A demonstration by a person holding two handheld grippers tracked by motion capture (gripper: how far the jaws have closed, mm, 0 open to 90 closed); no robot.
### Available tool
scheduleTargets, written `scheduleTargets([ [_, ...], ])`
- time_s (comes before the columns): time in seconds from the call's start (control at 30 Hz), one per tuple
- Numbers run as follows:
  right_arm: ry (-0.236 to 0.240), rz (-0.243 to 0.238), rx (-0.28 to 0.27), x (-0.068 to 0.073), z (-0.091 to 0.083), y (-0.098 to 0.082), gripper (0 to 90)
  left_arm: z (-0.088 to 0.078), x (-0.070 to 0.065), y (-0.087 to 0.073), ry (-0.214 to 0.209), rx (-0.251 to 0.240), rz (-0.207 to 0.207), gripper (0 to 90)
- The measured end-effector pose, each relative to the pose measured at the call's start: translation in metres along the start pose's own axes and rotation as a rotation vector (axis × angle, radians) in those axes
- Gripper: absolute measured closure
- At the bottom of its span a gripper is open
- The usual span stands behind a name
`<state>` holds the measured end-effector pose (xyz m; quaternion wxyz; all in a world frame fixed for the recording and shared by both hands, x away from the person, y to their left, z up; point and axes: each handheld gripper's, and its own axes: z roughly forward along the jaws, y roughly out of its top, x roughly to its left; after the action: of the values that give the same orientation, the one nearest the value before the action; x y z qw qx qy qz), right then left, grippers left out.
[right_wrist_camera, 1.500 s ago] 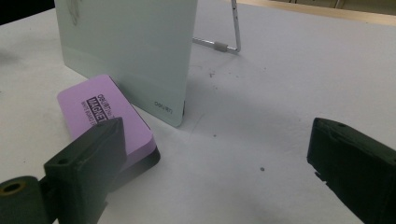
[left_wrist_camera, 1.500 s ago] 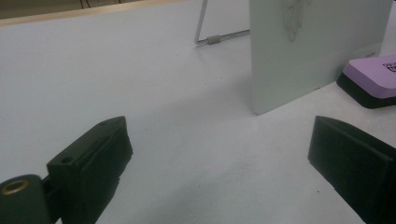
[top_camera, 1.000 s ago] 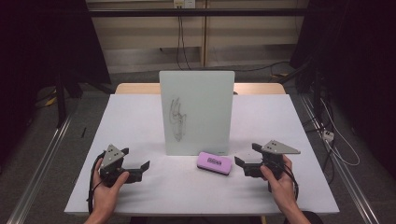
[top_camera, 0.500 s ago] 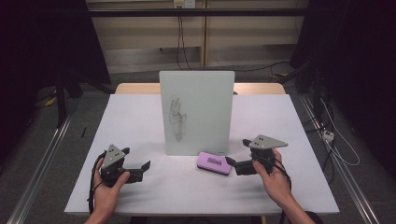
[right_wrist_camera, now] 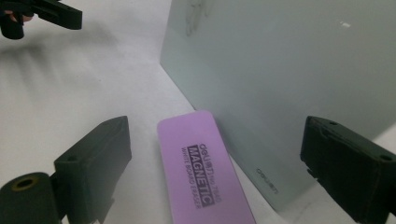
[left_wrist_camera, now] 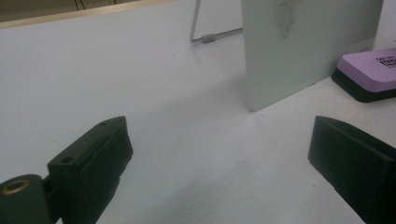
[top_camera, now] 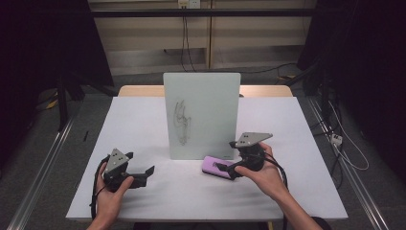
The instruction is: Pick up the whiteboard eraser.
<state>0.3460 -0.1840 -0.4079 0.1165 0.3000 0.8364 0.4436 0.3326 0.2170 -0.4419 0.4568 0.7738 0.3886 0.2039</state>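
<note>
A: Where does the purple eraser (top_camera: 219,167) lie?

B: Flat on the white table (top_camera: 143,120), just in front of the upright whiteboard (top_camera: 201,115), near the board's right lower corner. In the right gripper view the eraser (right_wrist_camera: 205,170) runs almost along the board's foot, its "MAGNETIC" label facing up.

A: And the right gripper (top_camera: 229,168)?

B: It sits at the eraser, in front of the board's right edge. Its jaws stand wide apart, one on each side of the eraser, with the board (right_wrist_camera: 289,88) close behind. I cannot tell whether either jaw touches the eraser.

A: The left gripper (top_camera: 146,173)?

B: In front of the board's left edge and well apart from it, held in the left hand (top_camera: 111,189) low over the table. Its jaws are spread wide too, with bare table between them. From its own view the board (left_wrist_camera: 303,42) stands ahead, and the eraser (left_wrist_camera: 369,74) lies at the board's far corner.

A: Anything on the board?

B: A faint dark scribble (top_camera: 182,122) left of its middle.
</note>
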Motion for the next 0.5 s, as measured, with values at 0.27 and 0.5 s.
scheduleTargets([
  [0.27, 0.044, -0.029, 0.102, -0.005, 0.015, 0.016, 10.7, 0.000, 0.000, 0.000, -0.002, -0.001, -0.001, 5.5],
  [0.5, 0.077, -0.068, 0.195, -0.007, 0.028, 0.020, 12.8, 0.001, 0.000, -0.001, -0.006, 0.012, 0.003, 5.6],
])
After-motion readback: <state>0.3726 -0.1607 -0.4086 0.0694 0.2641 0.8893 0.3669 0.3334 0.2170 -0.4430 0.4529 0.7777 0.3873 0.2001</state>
